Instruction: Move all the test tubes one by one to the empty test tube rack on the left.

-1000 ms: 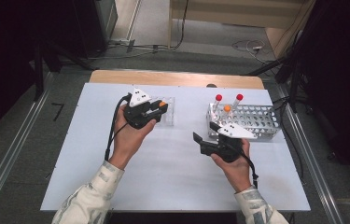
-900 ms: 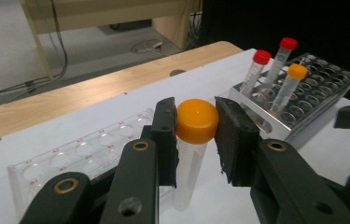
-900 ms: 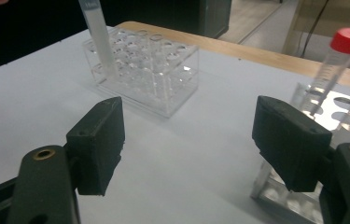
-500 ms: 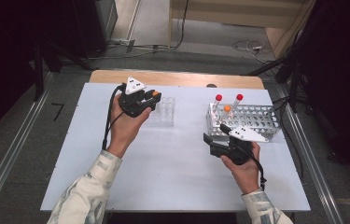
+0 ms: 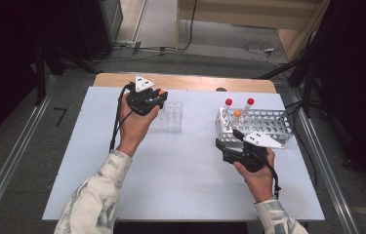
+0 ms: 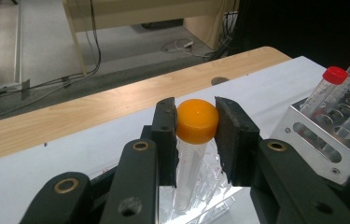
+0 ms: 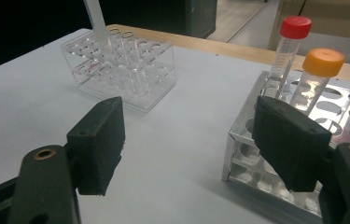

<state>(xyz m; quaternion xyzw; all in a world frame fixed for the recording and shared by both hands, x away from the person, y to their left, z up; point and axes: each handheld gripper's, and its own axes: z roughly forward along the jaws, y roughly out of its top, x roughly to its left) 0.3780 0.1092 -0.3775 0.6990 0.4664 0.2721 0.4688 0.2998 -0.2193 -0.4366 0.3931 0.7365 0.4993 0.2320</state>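
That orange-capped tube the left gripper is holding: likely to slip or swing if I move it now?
Probably a little. The left gripper pinches the orange-capped tube only at its smooth round cap, so it could pivot. It looks empty, so likely light. Its lower end hangs over the clear rack.

left gripper point(image 5: 157, 99) over clear rack point(image 5: 168, 117) — right gripper point(image 5: 225, 141) beside metal rack point(image 5: 268, 127)
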